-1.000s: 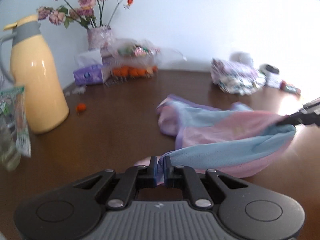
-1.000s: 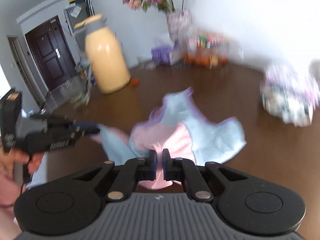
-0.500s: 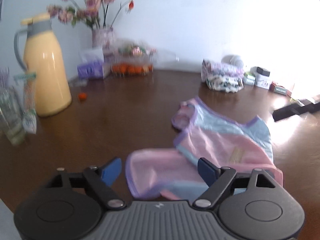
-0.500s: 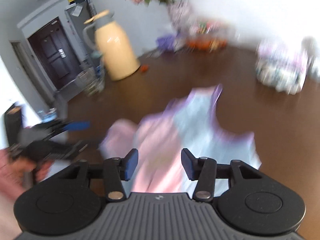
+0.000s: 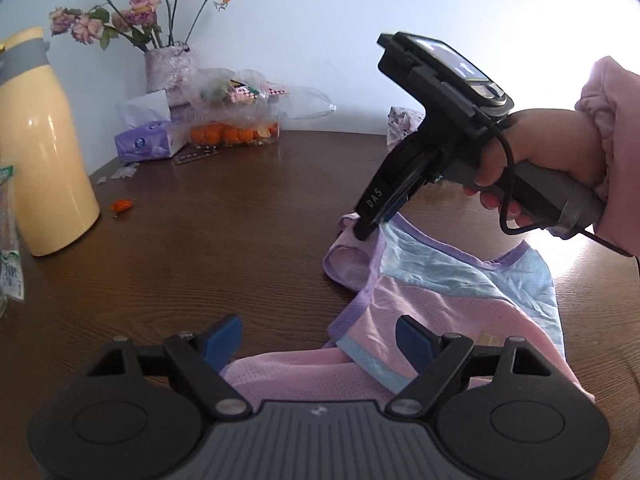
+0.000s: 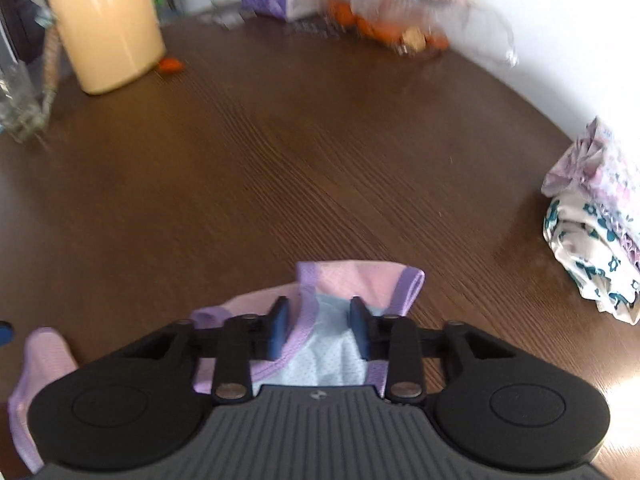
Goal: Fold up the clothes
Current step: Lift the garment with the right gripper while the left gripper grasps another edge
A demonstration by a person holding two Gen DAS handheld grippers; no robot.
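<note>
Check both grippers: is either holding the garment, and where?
Nothing is gripped yet. The left gripper stands open over the pink edge of the garment. The right gripper has just been closing around the purple-trimmed shoulder strap, pads not pressing.

Left wrist camera sits low behind its own open black gripper (image 5: 318,338), looking across the dark wooden table (image 5: 240,240) toward the white wall. Right wrist camera tilts steeply down, close over the same pink-and-blue mesh garment (image 6: 336,312) (image 5: 460,280). Both catch the pale yellow thermos jug (image 5: 36,152) (image 6: 104,20).
</note>
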